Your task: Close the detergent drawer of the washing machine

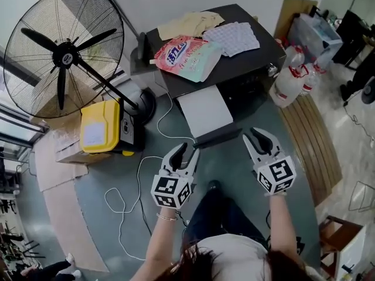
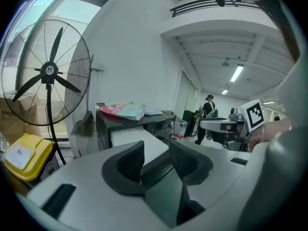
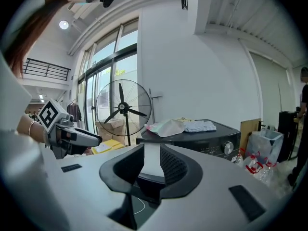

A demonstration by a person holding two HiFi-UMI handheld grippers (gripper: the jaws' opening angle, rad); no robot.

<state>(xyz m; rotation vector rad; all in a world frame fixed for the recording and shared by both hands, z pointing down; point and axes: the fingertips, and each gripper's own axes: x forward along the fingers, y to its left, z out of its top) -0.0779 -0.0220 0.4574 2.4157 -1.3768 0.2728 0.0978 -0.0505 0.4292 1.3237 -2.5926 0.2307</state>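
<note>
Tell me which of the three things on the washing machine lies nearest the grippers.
The pink bag; the beige cloth and the checkered cloth lie farther back.

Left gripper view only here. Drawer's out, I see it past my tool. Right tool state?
Observer: The right tool has its jaws apart, with nothing between them.
Operator: Aimed at the drawer?
Observer: Yes. In the right gripper view the white drawer shows straight through its jaw gap.
Operator: Anything on the floor?
Observer: In the head view a white cable loops across the floor, to the left of the left tool.
</note>
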